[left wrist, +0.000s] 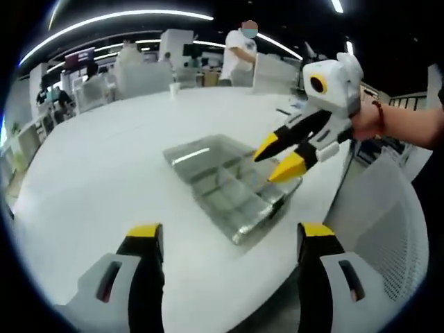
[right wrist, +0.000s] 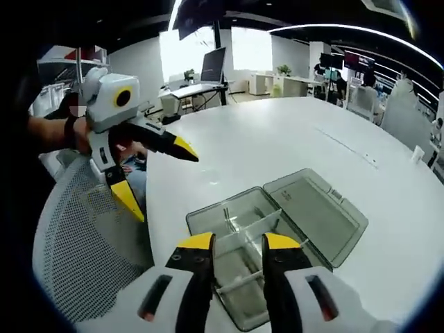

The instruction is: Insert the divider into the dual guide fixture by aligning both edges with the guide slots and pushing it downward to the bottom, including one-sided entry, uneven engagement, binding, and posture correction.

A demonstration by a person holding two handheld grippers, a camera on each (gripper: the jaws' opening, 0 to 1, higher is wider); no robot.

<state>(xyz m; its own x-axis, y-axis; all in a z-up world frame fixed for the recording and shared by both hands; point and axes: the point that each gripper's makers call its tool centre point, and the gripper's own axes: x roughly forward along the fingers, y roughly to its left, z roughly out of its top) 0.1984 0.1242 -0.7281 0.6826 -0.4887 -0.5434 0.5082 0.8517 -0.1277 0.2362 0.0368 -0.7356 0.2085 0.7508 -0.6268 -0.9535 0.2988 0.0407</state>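
- On the left side of the left gripper view there is a big white round table (left wrist: 97, 180). Nothing sits on that part.
- The left gripper (left wrist: 232, 232) shows at the bottom of that view. Its two yellow-tipped jaws are spread wide apart and nothing is between them.
- In the middle of the table sits a clear plastic box (left wrist: 225, 184) with its lid (right wrist: 316, 211) flipped open beside it. This looks like the guide fixture.
- In the right gripper view, thin clear walls (right wrist: 251, 229) stand across the inside of the box. I cannot tell if one of them is the divider for the task.
- The right gripper (right wrist: 239, 243) hangs just above the box. Its jaws are a little way apart, and I see nothing held between them.
- On the right of the left gripper view, a hand (left wrist: 364, 121) holds that same right gripper over the near end of the box.
- A mesh chair (left wrist: 388, 222) stands by the table edge.
- My guess: either the divider is already down in its slots, or the pushing has not begun. Neither gripper has hold of a loose piece, so I cannot say which.
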